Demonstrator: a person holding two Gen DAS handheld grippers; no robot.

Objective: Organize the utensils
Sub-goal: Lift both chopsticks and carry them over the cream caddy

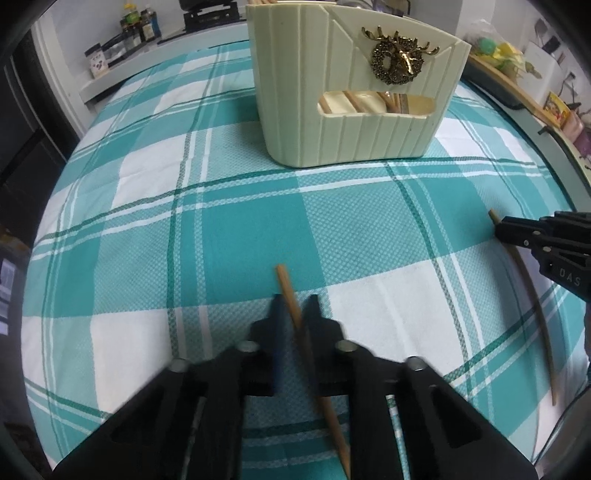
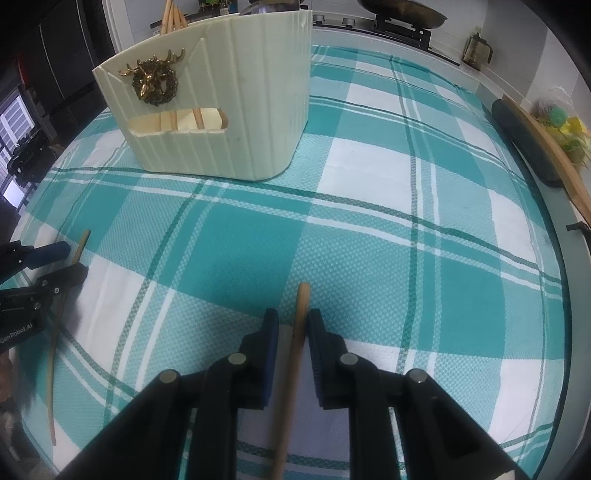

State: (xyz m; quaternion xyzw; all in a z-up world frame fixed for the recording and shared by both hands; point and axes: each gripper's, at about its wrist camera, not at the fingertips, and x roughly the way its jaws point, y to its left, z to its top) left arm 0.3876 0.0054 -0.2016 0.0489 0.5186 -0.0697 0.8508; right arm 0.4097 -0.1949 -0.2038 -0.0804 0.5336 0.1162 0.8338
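On the checked teal cloth (image 1: 236, 229) lie 2 wooden chopsticks. The left gripper (image 1: 295, 302) has its jaws narrow around the first chopstick (image 1: 291, 299), which passes between the pads; I cannot tell if they press it. The right gripper (image 2: 293, 319) is the same around the second chopstick (image 2: 301, 314), with a small gap at the left pad. Further back stands the cream utensil holder (image 1: 354, 122) with a deer ornament (image 1: 397, 59), and more chopsticks (image 2: 173, 18) stand inside it.
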